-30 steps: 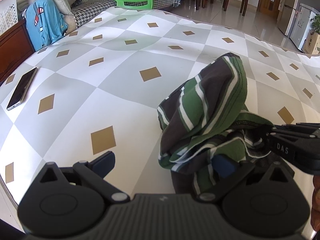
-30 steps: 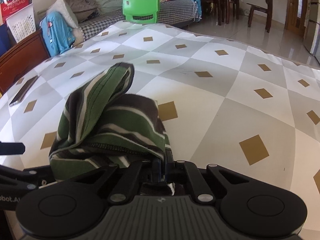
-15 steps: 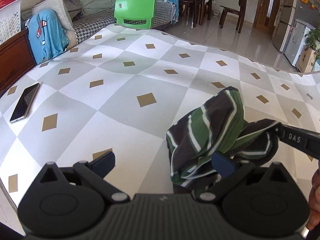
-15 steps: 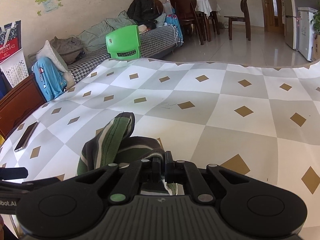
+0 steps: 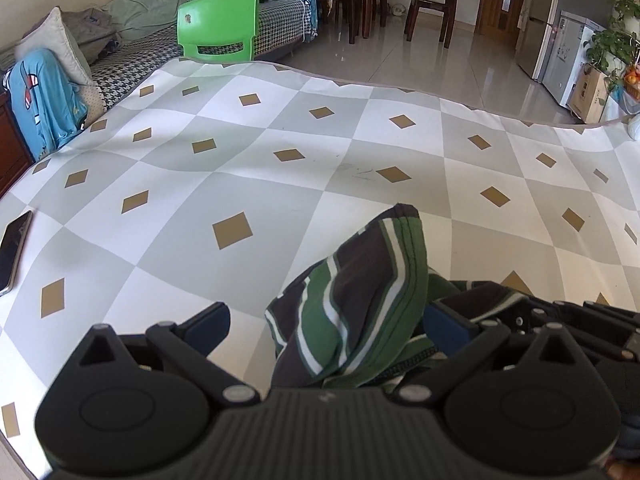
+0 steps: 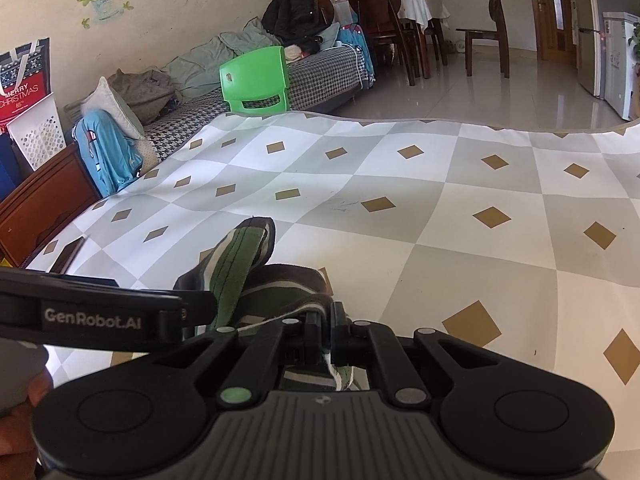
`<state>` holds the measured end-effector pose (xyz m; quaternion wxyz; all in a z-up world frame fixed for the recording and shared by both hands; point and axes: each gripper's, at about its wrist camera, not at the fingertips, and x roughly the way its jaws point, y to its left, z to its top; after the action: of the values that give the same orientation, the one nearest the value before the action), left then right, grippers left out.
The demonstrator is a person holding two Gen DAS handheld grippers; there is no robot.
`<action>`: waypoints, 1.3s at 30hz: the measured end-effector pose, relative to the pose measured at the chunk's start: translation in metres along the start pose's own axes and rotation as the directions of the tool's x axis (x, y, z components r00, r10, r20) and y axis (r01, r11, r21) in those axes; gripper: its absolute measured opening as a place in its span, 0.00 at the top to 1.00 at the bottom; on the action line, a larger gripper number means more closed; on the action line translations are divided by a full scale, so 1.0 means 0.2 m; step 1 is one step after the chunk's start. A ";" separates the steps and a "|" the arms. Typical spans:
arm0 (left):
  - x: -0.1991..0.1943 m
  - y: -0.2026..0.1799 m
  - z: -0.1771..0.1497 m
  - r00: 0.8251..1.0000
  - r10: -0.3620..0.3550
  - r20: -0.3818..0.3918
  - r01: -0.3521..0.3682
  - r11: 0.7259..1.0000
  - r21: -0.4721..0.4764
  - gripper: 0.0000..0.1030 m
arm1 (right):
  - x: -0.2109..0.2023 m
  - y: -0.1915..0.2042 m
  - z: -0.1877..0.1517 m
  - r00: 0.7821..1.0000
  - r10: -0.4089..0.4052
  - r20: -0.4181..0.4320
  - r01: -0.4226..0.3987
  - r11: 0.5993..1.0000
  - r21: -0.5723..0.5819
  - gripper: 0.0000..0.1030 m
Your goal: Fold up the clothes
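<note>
A bunched green, brown and white striped garment [image 5: 360, 292] hangs between my two grippers above the checked cloth-covered table [image 5: 248, 184]. My left gripper [image 5: 326, 322] is open, with the garment lying between its blue fingertips [image 5: 212, 320]. My right gripper [image 6: 326, 312] is shut on the garment [image 6: 256, 276] and holds it up. The right gripper's body shows at the lower right of the left wrist view [image 5: 560, 320]. The left gripper's arm [image 6: 92, 316] crosses the left of the right wrist view.
A phone [image 5: 12, 252] lies near the table's left edge. Beyond the far edge stand a green plastic chair [image 5: 218, 26], a sofa with piled clothes [image 6: 200, 68], wooden chairs [image 6: 484, 28] and a fridge [image 5: 560, 32].
Both grippers have risen and tilted up, lifting the garment higher off the table. The left gripper has come closer to the right one, with the garment now between its open fingers.
</note>
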<state>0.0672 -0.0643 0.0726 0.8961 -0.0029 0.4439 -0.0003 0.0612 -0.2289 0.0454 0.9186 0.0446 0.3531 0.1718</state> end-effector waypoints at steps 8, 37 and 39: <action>0.11 -0.01 -0.02 0.998 0.062 -0.013 -0.061 0.998 0.022 0.00 | 0.02 -0.01 -0.01 1.000 0.017 -0.021 -0.017 1.000 -0.002 0.95; 0.12 0.25 -0.07 0.979 0.205 0.016 -0.203 0.974 -0.102 0.14 | 0.13 0.01 -0.07 0.994 -0.095 -0.052 0.091 0.993 -0.069 0.91; 0.12 0.29 -0.07 0.972 0.235 0.005 -0.232 0.965 -0.126 0.16 | 0.13 -0.01 -0.05 0.990 -0.133 -0.039 0.131 0.990 -0.054 0.91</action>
<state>0.0703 -0.0055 0.0447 0.8923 -0.0063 0.4313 0.1329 0.0719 -0.2220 0.0212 0.9211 -0.0061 0.3700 0.1206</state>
